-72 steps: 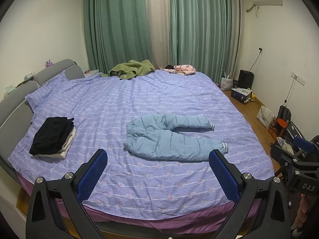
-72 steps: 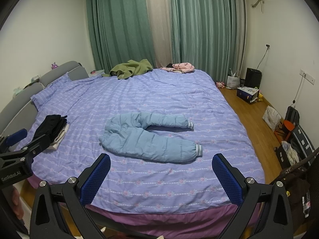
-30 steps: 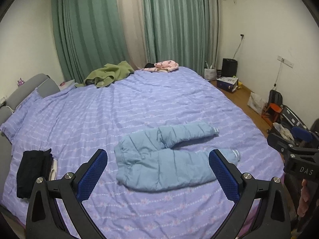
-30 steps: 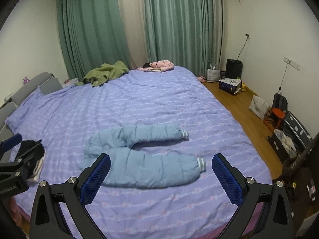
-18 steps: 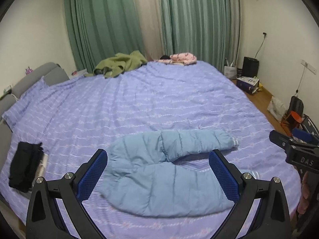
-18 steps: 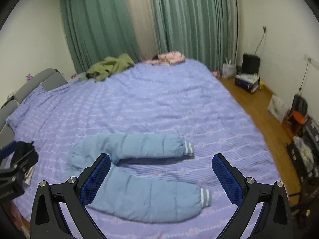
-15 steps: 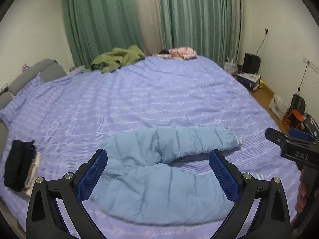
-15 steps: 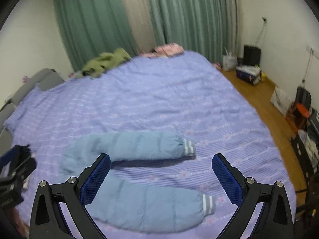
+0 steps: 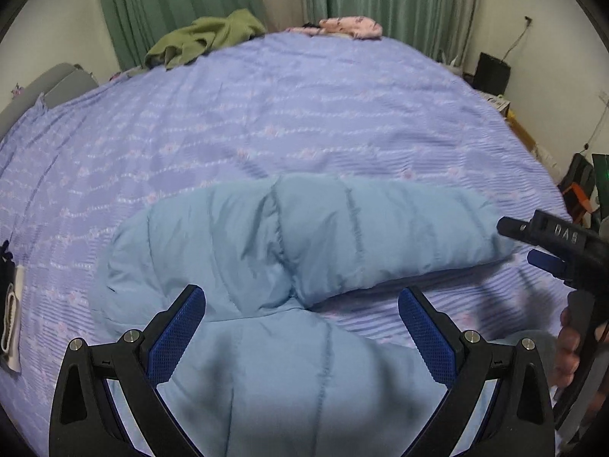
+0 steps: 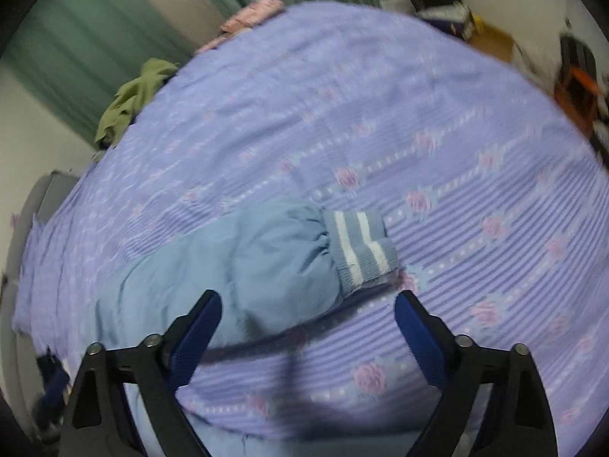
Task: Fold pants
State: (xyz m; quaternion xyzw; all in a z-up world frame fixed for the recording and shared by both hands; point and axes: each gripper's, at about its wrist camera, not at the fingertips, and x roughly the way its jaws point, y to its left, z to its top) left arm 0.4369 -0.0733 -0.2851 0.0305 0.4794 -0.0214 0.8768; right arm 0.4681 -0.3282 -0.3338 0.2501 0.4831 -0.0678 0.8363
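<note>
Light blue padded pants (image 9: 289, 251) lie on the purple bedspread (image 9: 304, 114), legs spread in a V toward the right. My left gripper (image 9: 300, 327) is open, low over the crotch and near leg. My right gripper (image 10: 306, 327) is open, just in front of the far leg's striped cuff (image 10: 361, 247); the far leg (image 10: 236, 270) runs off to the left. The right gripper also shows in the left wrist view (image 9: 559, 243), at the end of the far leg. The near leg's cuff is hidden.
A folded black garment (image 9: 7, 304) lies at the bed's left edge. A green garment (image 9: 205, 36) and a pink one (image 9: 350, 26) lie at the far side by the curtains. Wood floor, boxes and bags (image 10: 571, 83) are right of the bed.
Both grippers have moved forward and down toward the pants. The left now hovers over the crotch; the right has dropped close to the far leg's cuff. Both stay open.
</note>
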